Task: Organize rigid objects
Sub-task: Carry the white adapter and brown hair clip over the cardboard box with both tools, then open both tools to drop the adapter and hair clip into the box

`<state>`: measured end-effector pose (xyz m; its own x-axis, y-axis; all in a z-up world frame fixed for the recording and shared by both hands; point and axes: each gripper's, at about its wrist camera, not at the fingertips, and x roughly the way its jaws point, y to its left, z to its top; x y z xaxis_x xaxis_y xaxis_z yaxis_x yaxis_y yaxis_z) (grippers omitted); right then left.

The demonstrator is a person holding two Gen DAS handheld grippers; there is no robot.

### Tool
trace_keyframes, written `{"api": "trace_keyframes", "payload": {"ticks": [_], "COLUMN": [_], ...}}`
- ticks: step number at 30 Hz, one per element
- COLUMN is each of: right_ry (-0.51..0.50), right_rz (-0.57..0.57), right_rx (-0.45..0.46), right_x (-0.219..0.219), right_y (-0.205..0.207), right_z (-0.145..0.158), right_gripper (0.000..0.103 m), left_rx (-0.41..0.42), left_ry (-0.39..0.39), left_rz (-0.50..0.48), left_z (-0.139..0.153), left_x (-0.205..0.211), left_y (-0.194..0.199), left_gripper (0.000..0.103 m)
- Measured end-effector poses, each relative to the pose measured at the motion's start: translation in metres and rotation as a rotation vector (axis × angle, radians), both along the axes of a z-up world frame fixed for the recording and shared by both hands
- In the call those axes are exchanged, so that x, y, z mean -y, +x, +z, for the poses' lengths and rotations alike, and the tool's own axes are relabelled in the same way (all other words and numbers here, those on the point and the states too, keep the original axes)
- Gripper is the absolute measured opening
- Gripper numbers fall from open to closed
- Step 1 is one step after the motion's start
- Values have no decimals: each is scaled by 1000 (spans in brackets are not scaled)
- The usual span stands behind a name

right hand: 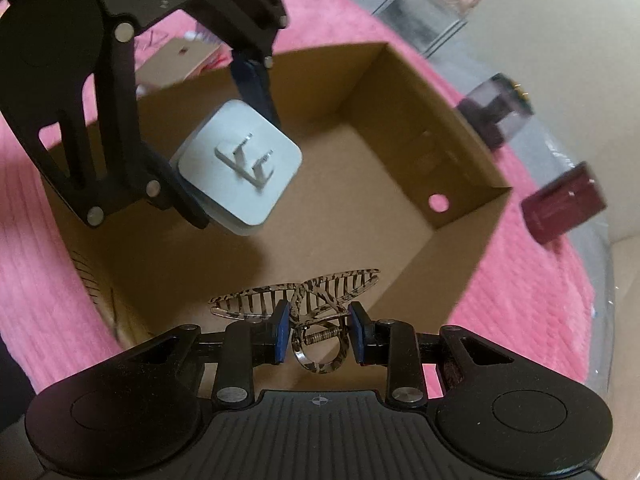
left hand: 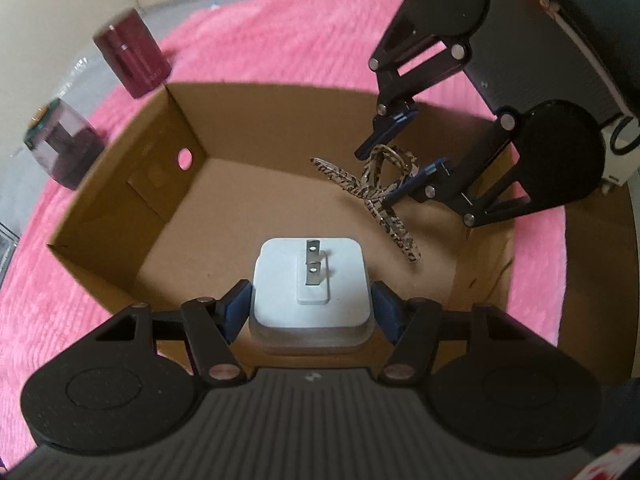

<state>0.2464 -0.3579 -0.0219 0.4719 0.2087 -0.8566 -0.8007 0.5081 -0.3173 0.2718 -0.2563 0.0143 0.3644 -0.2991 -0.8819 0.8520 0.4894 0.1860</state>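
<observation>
My left gripper [left hand: 311, 312] is shut on a white square wall charger [left hand: 310, 280], its two metal prongs pointing away from me, held over the open cardboard box [left hand: 168, 184]. In the right wrist view the same charger [right hand: 240, 164] hangs in the left gripper [right hand: 226, 152] above the box [right hand: 460, 168]. My right gripper [right hand: 319, 330] is shut on a tortoiseshell hair claw clip [right hand: 304, 300], also above the box floor. The left wrist view shows that clip [left hand: 380, 188] between the right gripper's [left hand: 394, 172] blue pads.
The box rests on a pink fluffy rug [left hand: 260, 40]. A dark red bottle [left hand: 132, 56] and a smoky purple bottle [left hand: 60, 144] stand on the rug beyond the box's left wall. A clear container edge [right hand: 424, 20] lies past the rug.
</observation>
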Motion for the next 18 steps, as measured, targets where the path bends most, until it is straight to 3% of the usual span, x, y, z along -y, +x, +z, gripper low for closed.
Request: {"api": "trace_keyframes", "payload": {"ticks": [8, 18], "right_ry": [-38, -39], "right_rz": [45, 28], "right_rx": [-70, -151], "right_x": [-9, -10], "right_y": [17, 29], "right_z": [-21, -23], "right_gripper": [27, 27], "left_rx": [-33, -74], "left_ry": [65, 98], "left_rz": [-7, -22], "left_z": [-25, -37], "left_x": [4, 6], "left_y": [7, 8], "left_gripper": [60, 60]}}
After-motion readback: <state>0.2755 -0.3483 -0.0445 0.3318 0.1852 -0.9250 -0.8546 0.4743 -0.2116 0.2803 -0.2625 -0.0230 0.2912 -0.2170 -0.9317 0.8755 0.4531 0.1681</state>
